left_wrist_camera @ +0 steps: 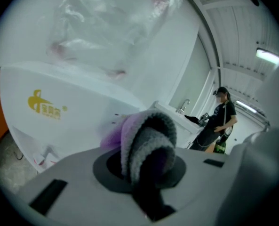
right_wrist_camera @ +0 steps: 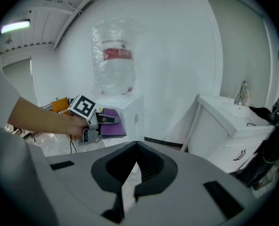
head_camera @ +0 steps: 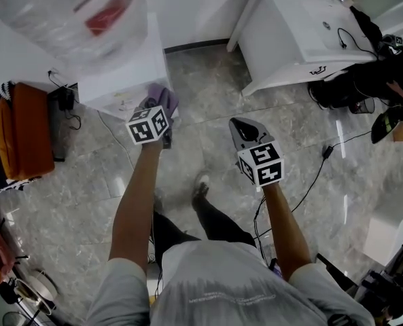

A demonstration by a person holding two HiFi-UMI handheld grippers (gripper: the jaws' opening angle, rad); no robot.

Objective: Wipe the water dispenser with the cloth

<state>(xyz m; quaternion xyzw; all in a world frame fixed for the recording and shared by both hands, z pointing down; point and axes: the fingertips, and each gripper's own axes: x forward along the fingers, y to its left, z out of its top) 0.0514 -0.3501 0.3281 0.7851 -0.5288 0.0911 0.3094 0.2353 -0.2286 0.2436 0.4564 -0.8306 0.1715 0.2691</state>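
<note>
Two grippers: we found the left gripper [head_camera: 158, 104] clamped on the cloth [left_wrist_camera: 148, 134] at the front corner of the water dispenser [head_camera: 123, 70], the right gripper [head_camera: 239, 123] closed on nothing; most wiping, we judged, remained.

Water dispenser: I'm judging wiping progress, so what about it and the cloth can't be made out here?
- Whether the cloth touches the water dispenser: in the head view the left hand-held gripper and its marker cube hide the contact. In the left gripper view the bunched cloth itself hides it.
- The bottle: head view, blurred and cut off by the top edge.
- The logo lettering: left gripper view, too small.
</note>
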